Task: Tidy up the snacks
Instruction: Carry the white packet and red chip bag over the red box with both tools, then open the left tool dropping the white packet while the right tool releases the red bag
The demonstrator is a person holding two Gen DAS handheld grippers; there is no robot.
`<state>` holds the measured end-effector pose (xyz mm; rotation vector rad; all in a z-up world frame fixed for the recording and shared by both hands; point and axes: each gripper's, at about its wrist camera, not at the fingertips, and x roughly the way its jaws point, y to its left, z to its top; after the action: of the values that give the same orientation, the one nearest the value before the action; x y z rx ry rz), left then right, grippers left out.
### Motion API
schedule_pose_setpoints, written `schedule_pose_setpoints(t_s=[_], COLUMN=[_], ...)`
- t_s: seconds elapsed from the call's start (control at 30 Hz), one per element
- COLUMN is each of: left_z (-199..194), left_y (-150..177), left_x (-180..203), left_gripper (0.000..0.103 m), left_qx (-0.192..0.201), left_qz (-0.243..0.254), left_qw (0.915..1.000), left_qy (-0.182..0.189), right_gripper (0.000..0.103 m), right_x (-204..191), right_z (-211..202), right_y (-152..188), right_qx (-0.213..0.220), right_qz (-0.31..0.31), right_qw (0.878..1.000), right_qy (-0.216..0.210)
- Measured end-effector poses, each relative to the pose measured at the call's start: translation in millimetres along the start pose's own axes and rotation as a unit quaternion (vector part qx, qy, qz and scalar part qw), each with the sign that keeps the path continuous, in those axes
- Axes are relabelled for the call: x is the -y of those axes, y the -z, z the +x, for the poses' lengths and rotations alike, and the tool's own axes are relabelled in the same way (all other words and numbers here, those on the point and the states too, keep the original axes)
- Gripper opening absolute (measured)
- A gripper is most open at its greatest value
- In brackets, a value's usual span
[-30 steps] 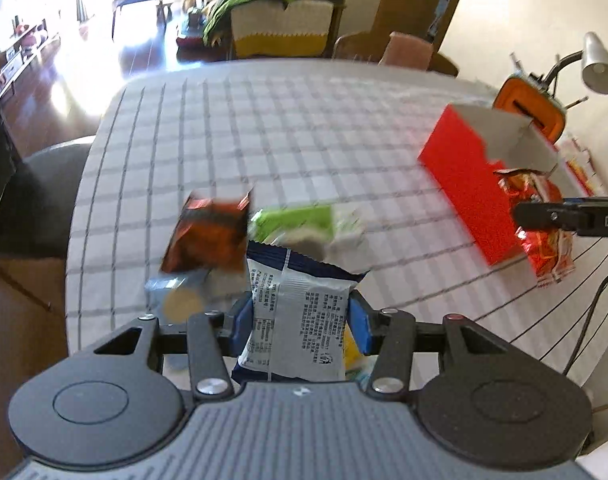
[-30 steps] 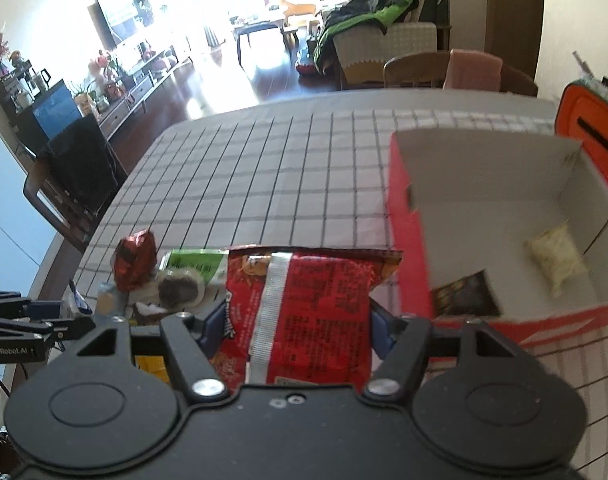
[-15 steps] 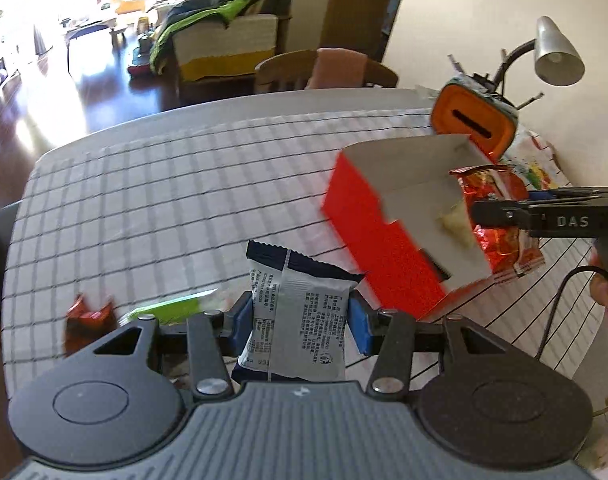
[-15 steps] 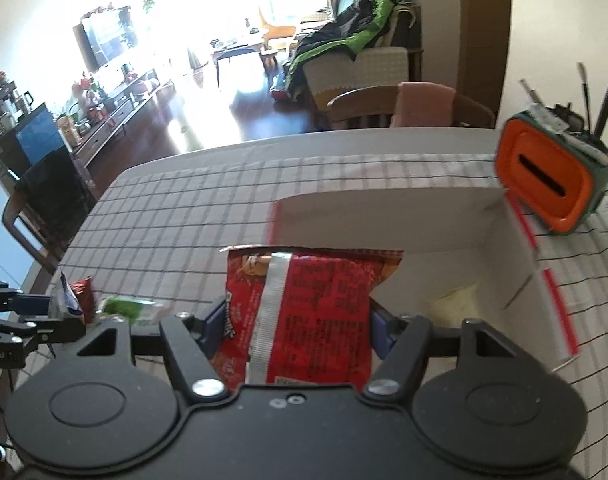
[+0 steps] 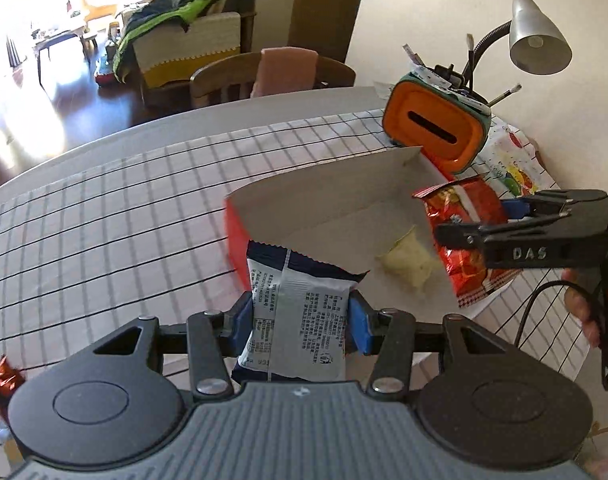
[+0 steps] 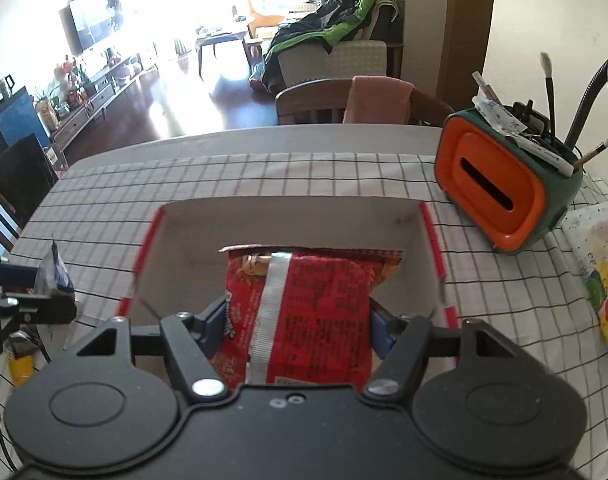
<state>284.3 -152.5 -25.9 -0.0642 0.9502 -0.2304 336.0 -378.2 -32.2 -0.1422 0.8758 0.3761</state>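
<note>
Red cardboard walls, white on the inside, mark the open box [image 6: 431,236] sitting on the worktop [image 5: 104,208], which wears a white cloth ruled with thin black squares. The left gripper [image 5: 300,320] has its blue-padded jaws clenched on a navy-and-white snack packet [image 5: 300,312], held upright with its printed back facing the camera, just at the near red corner of the box. The right gripper [image 6: 294,330] grips a red snack bag [image 6: 304,312] with a silver seam down its back; that bag hangs over the box's open top, as the right wrist view shows. From the left wrist view the same red bag sits at the box's far side, pinched in the black tool, with a person's hand [image 5: 583,300] on its handle. Inside the box, a pale yellow packet [image 5: 407,264] lies on the white floor. Just beyond the box stands an orange-and-green desk organiser [image 6: 499,192] holding brushes and pens, with a grey gooseneck lamp [image 5: 537,38] beside it. A small red-wrapped snack [image 5: 4,380] lies well apart at the worktop's left edge. A wooden chair [image 6: 323,100] with a pink cloth over its back stands behind the worktop.
</note>
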Motion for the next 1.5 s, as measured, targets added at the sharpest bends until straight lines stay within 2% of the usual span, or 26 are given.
schedule_pose_setpoints(t_s=[0.13,0.27,0.4,0.57,0.77,0.93,1.13,1.33,1.5], left_z=[20,46,73,104,140,162,183,187,180], left_y=[-18,-35,-50,-63,-67,-67,-65,-67,-67], left_x=[14,24,34,36,41,43,44,45,43], left_gripper=[0.048,0.048,0.048,0.048,0.048,0.048,0.048,0.047,0.047], left_qx=[-0.012,-0.039,-0.064,-0.099,-0.157,-0.195,-0.239,-0.242,-0.230], left_qz=[-0.003,-0.009,-0.003,-0.020,-0.021,-0.026,-0.023,-0.012,-0.016], left_qw=[0.9999,0.9992,0.9979,0.9945,0.9863,0.9795,0.9689,0.9685,0.9719], left_qy=[0.002,0.000,-0.013,-0.025,-0.044,-0.045,-0.058,-0.057,-0.046], right_gripper=[0.068,0.068,0.068,0.068,0.068,0.068,0.068,0.068,0.069], right_x=[16,26,34,39,37,33,29,28,33], right_z=[9,23,40,62,83,97,105,105,101], right_y=[-2,-4,-7,-10,-10,-9,-5,-4,-8], right_qx=[-0.008,-0.021,-0.033,-0.060,-0.087,-0.117,-0.135,-0.133,-0.122], right_qz=[-0.014,-0.028,-0.044,-0.064,-0.096,-0.113,-0.133,-0.134,-0.120], right_qw=[1.000,0.999,0.998,0.996,0.992,0.986,0.982,0.982,0.985], right_qy=[0.006,0.005,0.001,-0.006,-0.006,-0.022,-0.013,-0.014,-0.019])
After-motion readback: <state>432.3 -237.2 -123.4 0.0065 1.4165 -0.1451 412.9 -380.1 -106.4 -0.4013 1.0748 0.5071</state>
